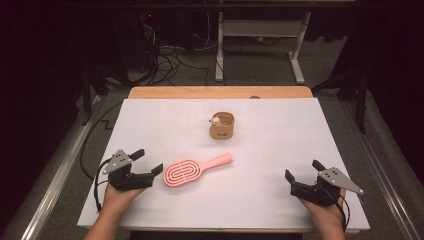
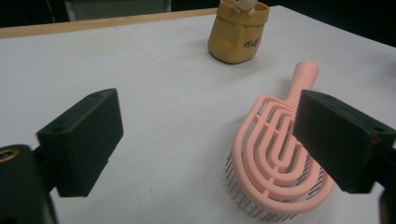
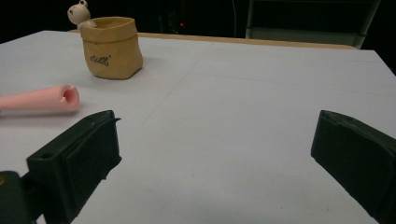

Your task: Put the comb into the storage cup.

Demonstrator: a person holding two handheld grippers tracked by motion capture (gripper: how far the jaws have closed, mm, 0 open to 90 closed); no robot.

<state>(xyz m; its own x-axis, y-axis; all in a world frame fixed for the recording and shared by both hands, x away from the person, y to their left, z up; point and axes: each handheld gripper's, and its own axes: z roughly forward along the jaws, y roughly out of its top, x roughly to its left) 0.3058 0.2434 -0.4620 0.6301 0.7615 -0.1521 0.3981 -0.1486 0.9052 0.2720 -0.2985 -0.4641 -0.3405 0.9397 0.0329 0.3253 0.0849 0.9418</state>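
White table: both tongs (image 1: 150, 161) (image 1: 303, 170) gape wide, holding nothing, pink brush (image 1: 183, 172) beside left

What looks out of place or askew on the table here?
Nothing stands out. The pink brush lies flat, bristles down, beside the open left gripper. The tan pot stands upright with nothing spilled. The right gripper is open and apart from both.

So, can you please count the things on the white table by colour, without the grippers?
Pink: 1, the hairbrush
Tan: 1, the small pot with a little bear figure on its rim
Total: 2
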